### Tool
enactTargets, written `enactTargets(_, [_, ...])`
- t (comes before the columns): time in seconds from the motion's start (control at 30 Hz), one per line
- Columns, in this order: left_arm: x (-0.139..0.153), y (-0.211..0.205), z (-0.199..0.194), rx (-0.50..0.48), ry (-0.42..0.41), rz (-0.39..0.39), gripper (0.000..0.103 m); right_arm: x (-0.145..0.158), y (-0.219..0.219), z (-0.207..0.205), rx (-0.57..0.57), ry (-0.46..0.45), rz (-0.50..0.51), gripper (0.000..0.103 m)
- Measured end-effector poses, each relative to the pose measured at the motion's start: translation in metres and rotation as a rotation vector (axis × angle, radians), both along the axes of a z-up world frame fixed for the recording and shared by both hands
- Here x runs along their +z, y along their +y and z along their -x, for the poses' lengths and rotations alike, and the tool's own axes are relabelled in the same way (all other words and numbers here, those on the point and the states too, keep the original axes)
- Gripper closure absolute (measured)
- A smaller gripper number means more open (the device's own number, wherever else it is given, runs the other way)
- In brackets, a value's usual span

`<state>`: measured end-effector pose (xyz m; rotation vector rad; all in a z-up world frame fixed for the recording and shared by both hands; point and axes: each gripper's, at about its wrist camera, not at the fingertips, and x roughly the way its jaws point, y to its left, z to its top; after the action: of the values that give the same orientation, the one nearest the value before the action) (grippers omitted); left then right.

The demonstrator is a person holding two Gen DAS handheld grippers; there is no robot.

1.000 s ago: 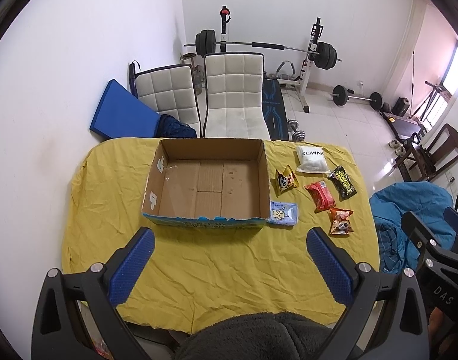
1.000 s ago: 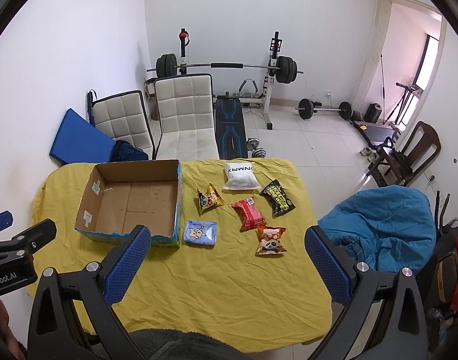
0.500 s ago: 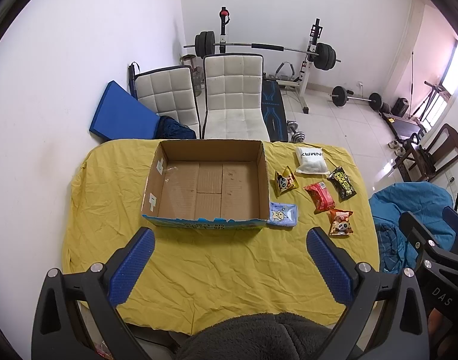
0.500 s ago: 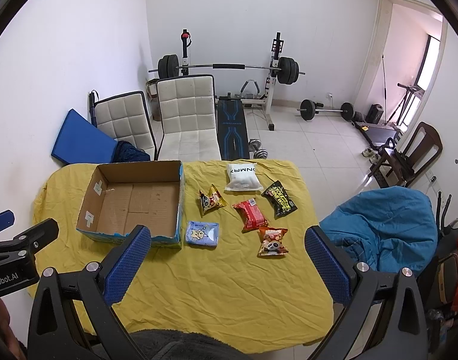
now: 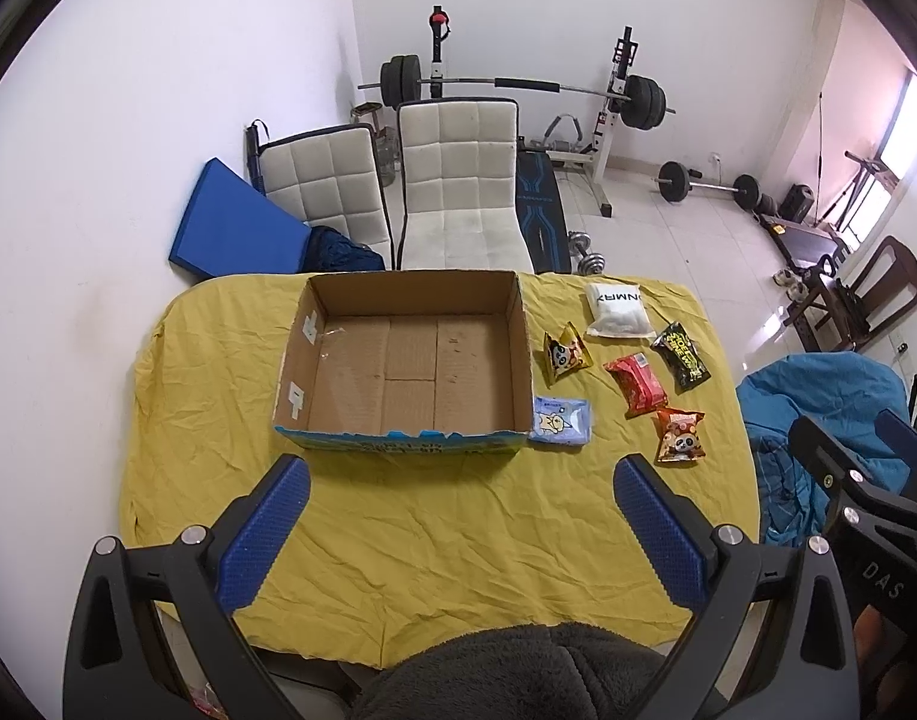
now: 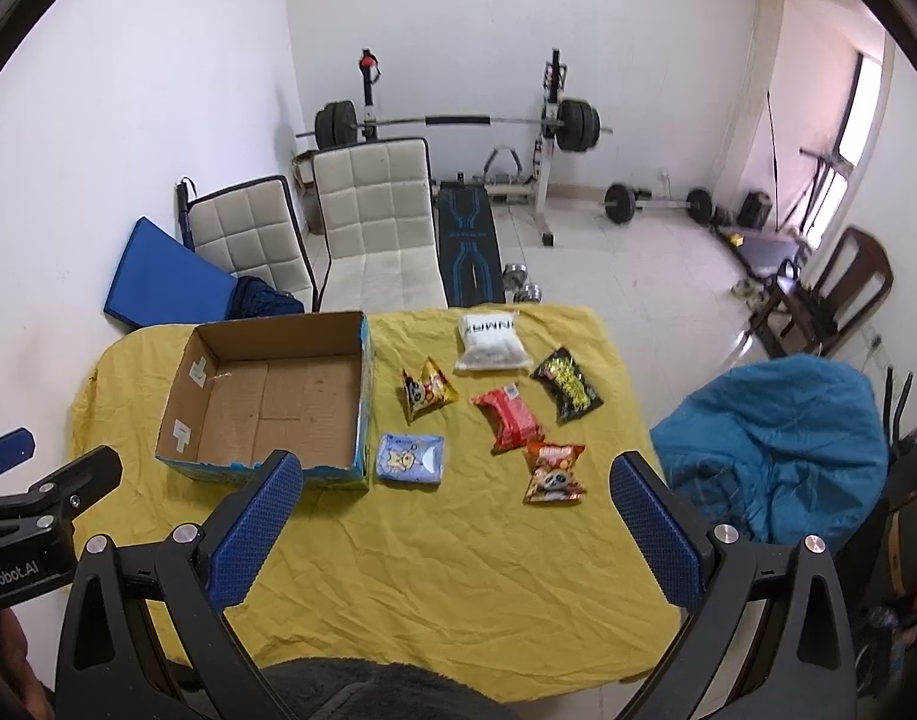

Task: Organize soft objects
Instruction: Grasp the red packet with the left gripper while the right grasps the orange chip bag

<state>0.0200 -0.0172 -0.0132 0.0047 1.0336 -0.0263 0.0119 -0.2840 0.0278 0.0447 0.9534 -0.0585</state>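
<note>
An empty cardboard box (image 5: pixel 410 360) (image 6: pixel 272 399) sits on the yellow-clothed table (image 5: pixel 434 528) (image 6: pixel 458 558). Right of it lie several soft packets: a blue one (image 5: pixel 560 420) (image 6: pixel 411 459) against the box, a yellow panda one (image 5: pixel 566 354) (image 6: pixel 427 391), a white pouch (image 5: pixel 617 309) (image 6: pixel 491 342), a red one (image 5: pixel 637 385) (image 6: pixel 509 420), a black one (image 5: pixel 682 357) (image 6: pixel 568 384) and an orange panda one (image 5: pixel 679 435) (image 6: pixel 554 473). My left gripper (image 5: pixel 458 531) is open and empty above the near table. My right gripper (image 6: pixel 455 525) is open and empty too.
Two white padded chairs (image 5: pixel 458 180) and a blue mat (image 5: pixel 236 228) stand behind the table. A barbell rack (image 5: pixel 518 90) is at the far wall. A blue beanbag (image 6: pixel 776 438) sits right of the table, with a wooden chair (image 6: pixel 830 294) beyond.
Both views have crept slightly forward and down toward the table. Nothing on the table has moved.
</note>
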Motion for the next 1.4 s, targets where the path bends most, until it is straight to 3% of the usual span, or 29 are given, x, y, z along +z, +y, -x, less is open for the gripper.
enactTargets(0.2, [-0.029, -0.028, -0.031, -0.060, 0.042, -0.006, 0.000, -0.039, -0.039, -0.023, -0.076, 0.086, -0.006, 0.000])
enactTargets(0.4, [-0.087, -0.072, -0.079, -0.137, 0.156, -0.030, 0.000, -0.107, -0.096, -0.069, -0.122, 0.221, 0.035, 0.000])
enactTargets(0.57, [-0.148, -0.108, -0.116, -0.150, 0.267, -0.060, 0.000, -0.194, -0.149, -0.112, -0.146, 0.367, 0.042, 0.000])
enactTargets(0.7, [-0.195, -0.136, -0.148, -0.154, 0.350, -0.065, 0.000, -0.276, -0.179, -0.147, -0.145, 0.497, -0.024, 0.000])
enactTargets(0.93, [-0.255, -0.170, -0.189, -0.152, 0.433, -0.096, 0.000, -0.386, -0.184, -0.192, -0.141, 0.644, -0.087, 0.000])
enactTargets(1.0, [-0.276, -0.179, -0.200, -0.151, 0.457, -0.100, 0.000, -0.413, -0.185, -0.199, -0.148, 0.697, -0.100, 0.009])
enactTargets(1.07, [-0.293, -0.184, -0.209, -0.155, 0.497, -0.104, 0.000, -0.431, -0.186, -0.202, -0.151, 0.735, -0.121, 0.029])
enactTargets(1.17, [-0.311, -0.192, -0.217, -0.161, 0.538, -0.076, 0.004, -0.445, -0.192, -0.203, -0.152, 0.748, -0.168, 0.048])
enactTargets(1.4, [-0.329, -0.225, -0.254, -0.156, 0.590, 0.042, 0.006, -0.443, -0.229, -0.215, -0.169, 0.718, -0.171, 0.050])
